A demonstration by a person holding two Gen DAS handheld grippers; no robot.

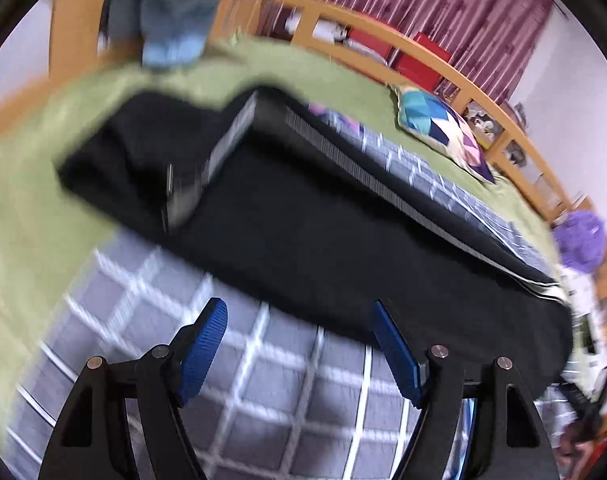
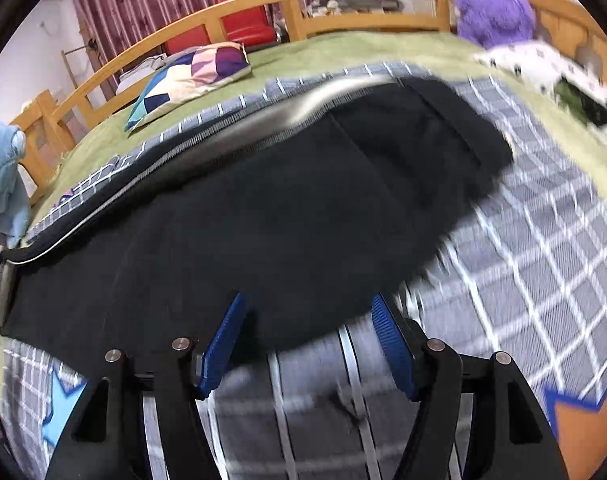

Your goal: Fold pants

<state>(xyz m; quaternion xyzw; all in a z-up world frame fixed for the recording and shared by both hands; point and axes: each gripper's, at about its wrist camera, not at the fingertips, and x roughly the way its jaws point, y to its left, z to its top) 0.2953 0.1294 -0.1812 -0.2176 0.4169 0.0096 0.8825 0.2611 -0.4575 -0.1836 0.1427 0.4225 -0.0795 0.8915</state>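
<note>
Lying limp across a grey checked blanket (image 1: pixel 263 380) on the bed, soft black fabric pants (image 1: pixel 303 232) with a striped side seam look light and floppy, best pinched at the near hem, as left gripper (image 1: pixel 299 352) and right gripper (image 2: pixel 307 344) hang released, empty.

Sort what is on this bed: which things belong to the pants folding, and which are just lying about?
Belongs to the job:
black pants
left tongs, open, nothing between them
right tongs, open over the pants' near edge
checked sheet under the pants

Just lying about:
patchwork pillow
purple plush toy
light blue garment
red chairs behind the bed rail
</note>
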